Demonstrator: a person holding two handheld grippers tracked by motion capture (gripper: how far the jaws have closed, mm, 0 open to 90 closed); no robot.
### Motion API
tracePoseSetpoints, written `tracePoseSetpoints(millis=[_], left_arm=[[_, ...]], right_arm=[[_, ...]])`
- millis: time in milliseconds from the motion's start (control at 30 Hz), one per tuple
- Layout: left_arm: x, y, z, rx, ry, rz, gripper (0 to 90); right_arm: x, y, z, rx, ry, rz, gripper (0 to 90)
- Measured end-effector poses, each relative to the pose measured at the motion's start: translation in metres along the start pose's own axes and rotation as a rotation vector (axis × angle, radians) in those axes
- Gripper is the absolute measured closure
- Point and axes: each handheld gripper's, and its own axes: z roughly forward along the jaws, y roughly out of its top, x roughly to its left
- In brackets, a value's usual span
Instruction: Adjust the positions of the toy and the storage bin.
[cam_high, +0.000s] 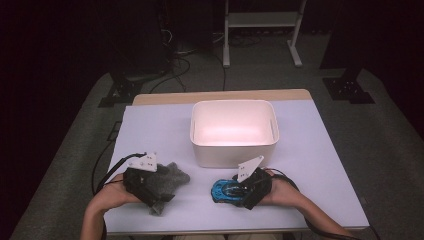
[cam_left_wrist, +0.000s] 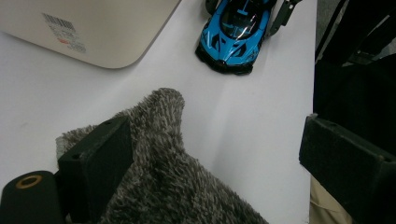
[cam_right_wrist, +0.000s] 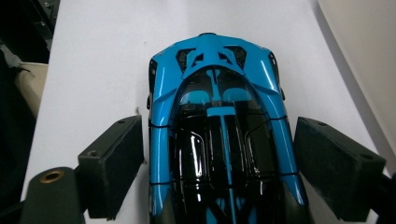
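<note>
At the desk's near edge, my right gripper (cam_right_wrist: 219, 172) straddles the blue toy car (cam_right_wrist: 219, 135), jaws apart; my left gripper (cam_left_wrist: 224, 172), also spread, sits over the grey fuzzy cloth (cam_left_wrist: 163, 177). The white bin (cam_high: 234, 150) awaits both; nothing lifted yet.

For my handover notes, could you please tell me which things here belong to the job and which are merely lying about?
In the job:
- fuzzy grey cloth, between the left gripper jaws
- glossy blue-and-black toy car, between the right gripper jaws
- white plastic bin

Lying about:
- white frame on the floor
</note>
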Motion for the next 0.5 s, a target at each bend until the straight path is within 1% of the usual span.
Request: tracePoseSetpoints(millis=[133,267,300,333,433,500], left_arm=[[-0.0001,0.0000,0.0002,0.003,-0.002,0.001,9.0],[0.0000,-0.0003,0.0002,0.002,-0.003,0.000,9.0],[0.0001,-0.0003,0.0001,0.002,-0.003,0.001,9.0],[0.0002,-0.0004,0.0001,0.002,-0.003,0.000,9.0],[0.0001,-0.0004,0.0001,0.003,-0.004,0.000,8.9],[-0.0001,-0.0005,0.0002,0.003,-0.007,0.001,8.8]], right_arm=[[0.0012,-0.0002,0.0008,0.001,-0.012,-0.018,15.8],[0.0010,0.0000,0.0007,-0.006,-0.016,-0.020,15.8],[0.0000,-0.0001,0.0006,-0.007,-0.017,-0.027,15.8],[-0.0001,0.0003,0.0005,-0.007,-0.017,-0.022,15.8],[-0.0008,0.0009,0.0012,-0.002,-0.023,-0.029,15.7],[-0.0007,0.0012,0.0012,-0.001,-0.019,-0.028,15.5]])
